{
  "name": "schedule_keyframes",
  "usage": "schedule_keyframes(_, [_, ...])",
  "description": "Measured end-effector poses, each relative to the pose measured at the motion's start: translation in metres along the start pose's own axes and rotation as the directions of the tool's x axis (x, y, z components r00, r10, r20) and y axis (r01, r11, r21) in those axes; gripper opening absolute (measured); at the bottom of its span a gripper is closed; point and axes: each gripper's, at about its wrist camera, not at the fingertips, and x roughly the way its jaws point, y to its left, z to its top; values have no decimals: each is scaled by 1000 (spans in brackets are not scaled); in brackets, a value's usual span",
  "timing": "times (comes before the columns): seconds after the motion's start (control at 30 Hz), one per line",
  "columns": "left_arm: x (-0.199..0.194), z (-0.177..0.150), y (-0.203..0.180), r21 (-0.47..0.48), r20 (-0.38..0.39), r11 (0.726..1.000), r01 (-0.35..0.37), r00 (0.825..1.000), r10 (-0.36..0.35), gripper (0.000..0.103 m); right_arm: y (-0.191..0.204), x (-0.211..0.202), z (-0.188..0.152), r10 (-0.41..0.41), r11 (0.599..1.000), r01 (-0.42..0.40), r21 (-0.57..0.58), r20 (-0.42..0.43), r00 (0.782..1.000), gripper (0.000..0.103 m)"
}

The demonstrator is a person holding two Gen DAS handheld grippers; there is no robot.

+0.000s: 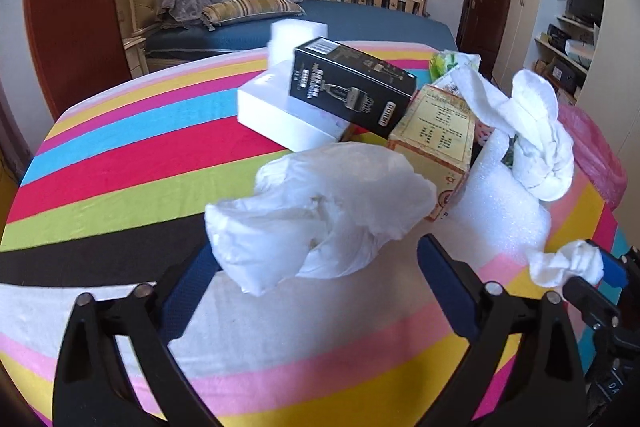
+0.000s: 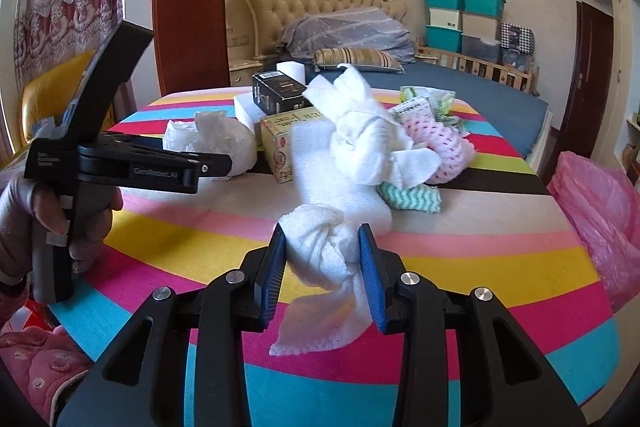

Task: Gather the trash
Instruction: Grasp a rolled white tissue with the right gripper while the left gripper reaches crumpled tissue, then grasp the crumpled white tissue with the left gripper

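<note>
A crumpled white plastic bag [image 1: 320,211] lies on the striped table [image 1: 140,155]. My left gripper [image 1: 318,247] stands open around it; its right pad is clear of the bag and its left fingertip is hidden behind the bag. In the right wrist view the same bag [image 2: 212,139] sits at the left gripper's [image 2: 216,161] tip. My right gripper [image 2: 324,239] is shut on the knotted end of a long white cloth [image 2: 320,247], which stretches up and away over the pile. The left wrist view shows that cloth [image 1: 540,143] and the right gripper [image 1: 600,267] at the far right.
The pile holds a black box [image 1: 352,87], a white box [image 1: 276,111], a yellowish carton [image 1: 432,135], white foam sheet [image 1: 504,195], a pink foam net [image 2: 444,147] and a green-patterned rag [image 2: 408,197]. A pink bag [image 2: 600,211] hangs at the table's right edge. A bed stands behind.
</note>
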Motion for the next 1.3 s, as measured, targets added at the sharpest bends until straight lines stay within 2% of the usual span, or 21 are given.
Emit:
schedule_keyframes(0.03, [2, 1, -3, 12, -8, 1000, 8, 1000, -8, 57, -2, -1, 0, -3, 1000, 3, 4, 2, 1000, 35])
schedule_keyframes(0.07, [4, 1, -5, 18, -20, 999, 26, 999, -26, 46, -4, -1, -1, -4, 1000, 4, 9, 3, 1000, 35])
schedule_keyframes(0.17, [-1, -3, -9, 12, -1, 998, 61, 998, -61, 38, -9, -4, -3, -4, 1000, 4, 22, 5, 1000, 35])
schedule_keyframes(0.33, [-23, -10, -15, 45, 69, 998, 40, 997, -43, 37, -9, -7, -4, -3, 1000, 3, 27, 15, 1000, 35])
schedule_keyframes(0.77, [-77, -22, -55, 116, 191, 988, 103, 974, -124, 37, -45, -32, -1, -69, 994, 62, 94, 71, 995, 35])
schedule_keyframes(0.93, [-82, -22, -70, 145, 210, 982, 121, 966, -150, 37, -64, -39, -3, -99, 988, 87, 130, 84, 992, 35])
schedule_keyframes(1.3, [-77, -15, -108, 228, 193, 961, 159, 960, -205, 37, -98, -58, -12, -157, 972, 133, 195, 114, 981, 35])
